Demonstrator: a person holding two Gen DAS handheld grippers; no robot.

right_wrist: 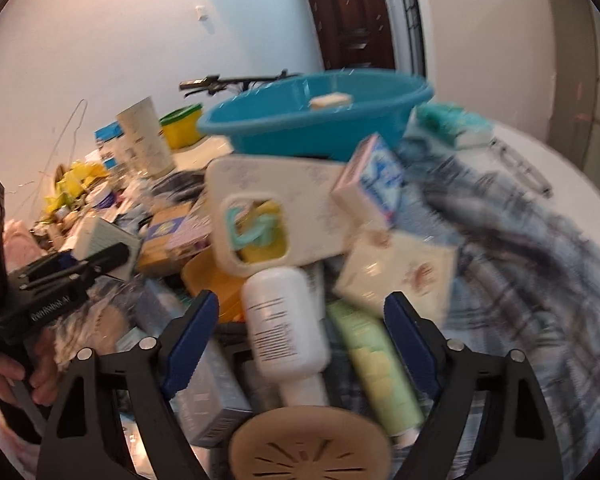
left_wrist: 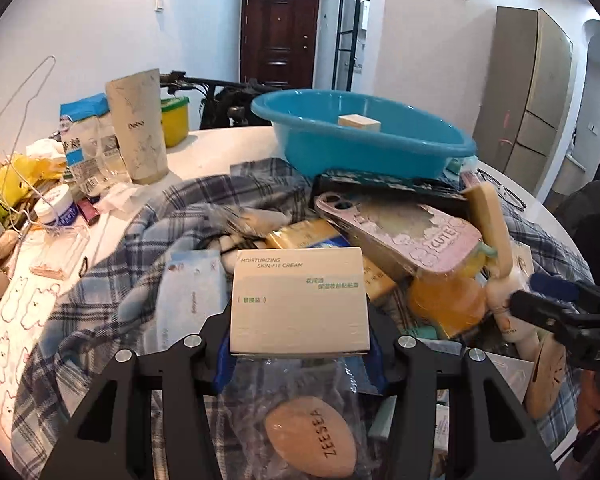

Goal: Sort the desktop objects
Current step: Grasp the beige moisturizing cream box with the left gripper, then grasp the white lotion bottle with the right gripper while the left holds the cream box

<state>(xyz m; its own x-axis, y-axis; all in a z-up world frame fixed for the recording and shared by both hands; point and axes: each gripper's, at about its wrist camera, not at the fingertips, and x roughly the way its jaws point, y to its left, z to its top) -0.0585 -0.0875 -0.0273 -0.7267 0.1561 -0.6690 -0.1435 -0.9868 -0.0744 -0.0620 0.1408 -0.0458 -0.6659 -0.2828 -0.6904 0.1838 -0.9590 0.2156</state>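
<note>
My left gripper [left_wrist: 300, 344] is shut on a white skin-fit cream box [left_wrist: 300, 300] and holds it above a heap of toiletries on a plaid cloth [left_wrist: 148, 248]. A blue basin [left_wrist: 360, 140] with a small cream box [left_wrist: 359, 122] inside stands at the back. My right gripper [right_wrist: 300, 332] is open over a white bottle [right_wrist: 284, 320], which lies between its fingers without being clamped. The basin also shows in the right wrist view [right_wrist: 312, 116]. The left gripper shows at the left in the right wrist view [right_wrist: 100, 260].
The heap holds a pink phone case [left_wrist: 404, 232], an orange container [left_wrist: 448, 300], a beige makeup sponge [left_wrist: 312, 436], a white handled case [right_wrist: 276, 208], a green tube [right_wrist: 380, 368] and small boxes. A tall cup [left_wrist: 140, 128], bottles and a yellow tub [left_wrist: 176, 120] stand back left.
</note>
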